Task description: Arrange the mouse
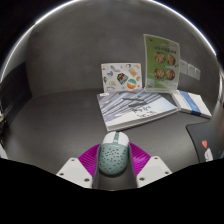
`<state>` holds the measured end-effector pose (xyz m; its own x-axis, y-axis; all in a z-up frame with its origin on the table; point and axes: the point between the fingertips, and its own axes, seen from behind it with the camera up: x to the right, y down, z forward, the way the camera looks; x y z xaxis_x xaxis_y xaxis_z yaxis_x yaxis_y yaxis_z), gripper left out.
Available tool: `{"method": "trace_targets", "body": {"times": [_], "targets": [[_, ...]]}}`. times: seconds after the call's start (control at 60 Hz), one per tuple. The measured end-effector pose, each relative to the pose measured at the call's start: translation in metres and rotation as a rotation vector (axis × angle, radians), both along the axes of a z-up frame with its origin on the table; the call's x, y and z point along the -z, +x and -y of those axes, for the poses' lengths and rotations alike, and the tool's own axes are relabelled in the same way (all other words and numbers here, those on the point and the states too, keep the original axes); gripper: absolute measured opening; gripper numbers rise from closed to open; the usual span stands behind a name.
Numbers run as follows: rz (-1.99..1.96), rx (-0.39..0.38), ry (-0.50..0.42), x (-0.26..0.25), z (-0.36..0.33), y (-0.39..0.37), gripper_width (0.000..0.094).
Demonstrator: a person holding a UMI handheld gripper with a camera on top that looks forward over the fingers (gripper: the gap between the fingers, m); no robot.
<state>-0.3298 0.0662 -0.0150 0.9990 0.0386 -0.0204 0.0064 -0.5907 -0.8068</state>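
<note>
Grey desk, gripper around mouse

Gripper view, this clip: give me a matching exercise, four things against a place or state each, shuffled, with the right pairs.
Things:
1. mouse
2. hand-held gripper
3. green-bordered sheet
4. flat stack of leaflets

Places or states:
A. lying on the table just beyond the mouse
B. between the two pink pads, grey-green body with a white front
C. standing upright at the back, against the wall
D. fingers closed in on the mouse from both sides

Pairs: 1-B, 2-D, 3-C, 4-A
</note>
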Motion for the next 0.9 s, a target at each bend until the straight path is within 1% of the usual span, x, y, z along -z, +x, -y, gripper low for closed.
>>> {"method": "trace_targets", "body": {"times": [0.033,0.133,0.183,0.25,0.3,0.333,0.4,0.45,0.517,0.55,0.6,0.683,0.717,0.783,0.9], "targets": [[0.013,-0.014,0.007,-0.001,0.0,-0.001,0.0423],[0.041,-0.074,0.021,-0.005,0.007,-0.007,0.0419],[0.006,-0.106,0.041,-0.017,0.016,-0.014,0.0419],[-0.031,-0.154,0.101,-0.053,0.029,-0.016,0.0419],[-0.033,-0.186,0.187,-0.094,0.038,-0.006,0.0421],[-0.015,-0.199,0.248,-0.125,0.041,0.011,0.0419],[0.037,-0.186,0.366,-0.183,0.046,0.066,0.0417],[0.071,-0.17,0.422,-0.22,0.05,0.116,0.0417],[0.107,-0.132,0.452,-0.24,0.055,0.193,0.0413],[0.117,-0.107,0.445,-0.237,0.056,0.232,0.0413],[0.121,-0.074,0.394,-0.215,0.054,0.286,0.0412],[0.101,-0.042,0.26,-0.148,0.057,0.352,0.0413],[0.086,-0.041,0.208,-0.117,0.053,0.364,0.0412],[0.062,-0.06,0.125,-0.071,0.052,0.383,0.0414],[0.027,-0.083,0.037,-0.019,0.051,0.398,0.0416]]}}
